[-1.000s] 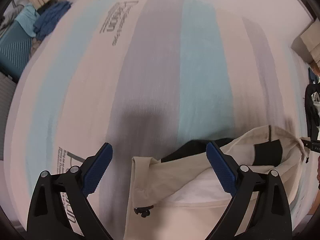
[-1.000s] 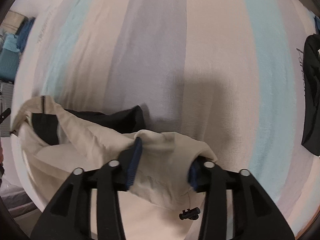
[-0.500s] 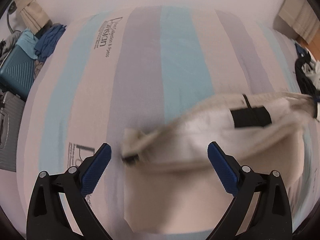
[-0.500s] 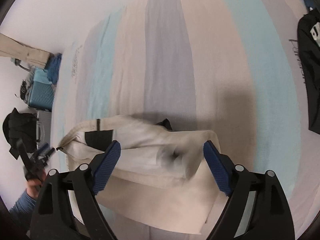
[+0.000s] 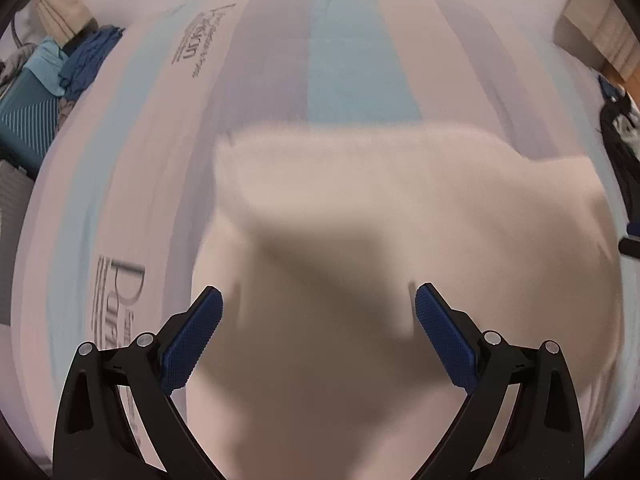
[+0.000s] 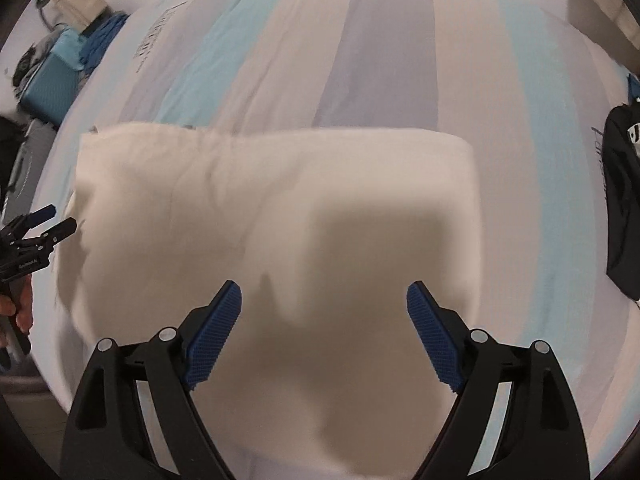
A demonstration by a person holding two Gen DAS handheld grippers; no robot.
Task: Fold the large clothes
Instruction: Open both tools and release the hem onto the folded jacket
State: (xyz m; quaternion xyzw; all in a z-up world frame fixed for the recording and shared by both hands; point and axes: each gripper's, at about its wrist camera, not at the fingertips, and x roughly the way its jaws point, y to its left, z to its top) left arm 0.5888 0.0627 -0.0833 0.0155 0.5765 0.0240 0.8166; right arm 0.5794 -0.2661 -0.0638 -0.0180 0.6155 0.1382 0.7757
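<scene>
Surface: striped bedspread point(image 6: 384, 60), pale pink, grey and turquoise bands with printed lettering; the whole bed is my work area.
Background: blue suitcase point(image 5: 24, 128) with clothes piled on it at far left, black bag point(image 6: 624, 200) lying at the bed's right edge.
Garment point(image 6: 280, 208): cream, lying folded into a rough rectangle across the near half of the bed. Top edge runs straight across the stripes. Left-wrist view of it point(image 5: 400, 208) is motion-blurred, so no seam detail there.
Right gripper point(image 6: 324, 308): jaws wide, just been opening, nothing between the pads. Cloth lies below them, not clamped.
Left gripper point(image 5: 318, 312): jaws wide too, empty, hanging over the garment's near-left part. From the right wrist it point(image 6: 44, 226) shows at the garment's left edge, a hand point(image 6: 18, 308) under it.
Handling, my read: soft, light, limp fabric. It won't hold shape, drapes and slides over itself, and layers may shift if dragged. No fragility. A pinch on one layer only would peel the fold open.
Where to grab, my read: the two ends of one edge, one per gripper, pinching all layers together at the corners. Top left corner point(image 6: 90, 136) and top right corner point(image 6: 464, 144) look the cleanest targets for a next fold toward me.
Risk: shadow of my tool covers the near middle, so I can't tell how many layers sit there.
</scene>
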